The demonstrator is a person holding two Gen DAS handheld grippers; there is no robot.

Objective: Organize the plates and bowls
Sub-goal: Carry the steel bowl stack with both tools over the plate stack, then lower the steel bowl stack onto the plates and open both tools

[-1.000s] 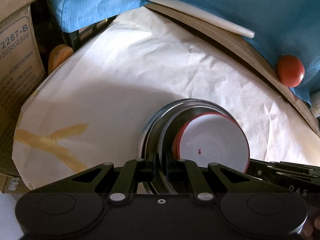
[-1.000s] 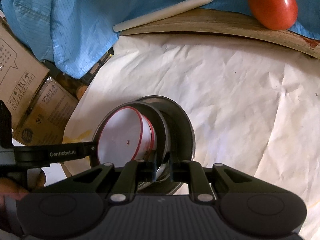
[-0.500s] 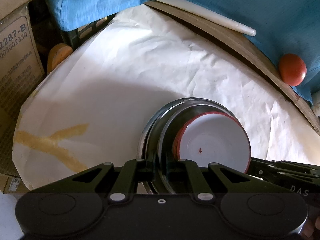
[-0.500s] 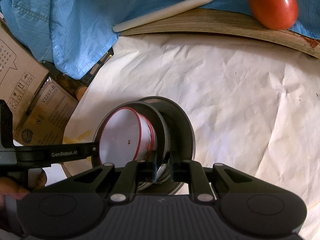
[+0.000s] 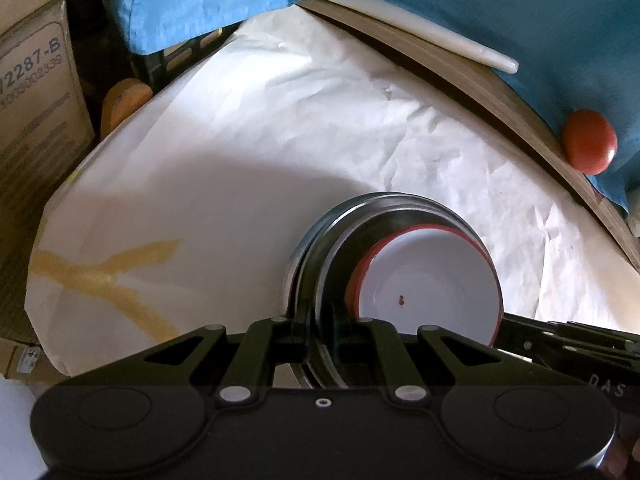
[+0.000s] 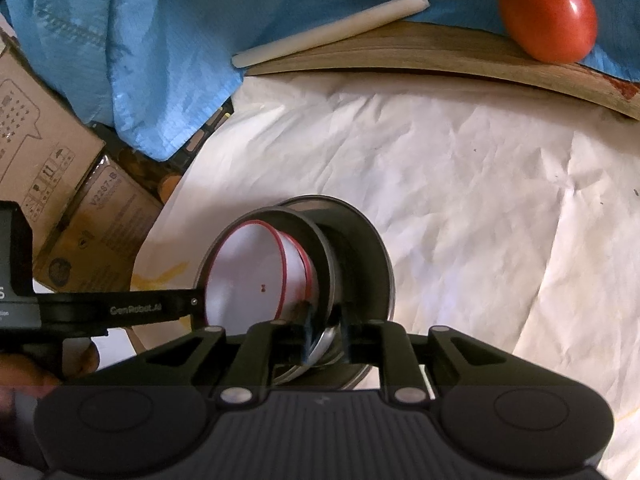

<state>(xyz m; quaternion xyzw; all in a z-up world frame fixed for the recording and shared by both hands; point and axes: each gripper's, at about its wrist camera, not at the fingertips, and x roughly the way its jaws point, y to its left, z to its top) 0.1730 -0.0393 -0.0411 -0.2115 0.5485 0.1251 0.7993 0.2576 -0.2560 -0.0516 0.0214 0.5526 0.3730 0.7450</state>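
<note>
Cardboard boxes, two in the right wrist view, sit at far left beside one blue cloth. Dishes stack mid-table on crumpled white paper: two steel plates nested, holding white red-rimmed bowls whose stacked rims I cannot count. One white candle, then one red tomato, lie along the wooden table edge. The left gripper is clamped on the stack's near rim; the right gripper straddles a steel rim, jaws opening. Only the right view shows fingers on the left gripper's handle; only the left shows a tan tape cross.
</note>
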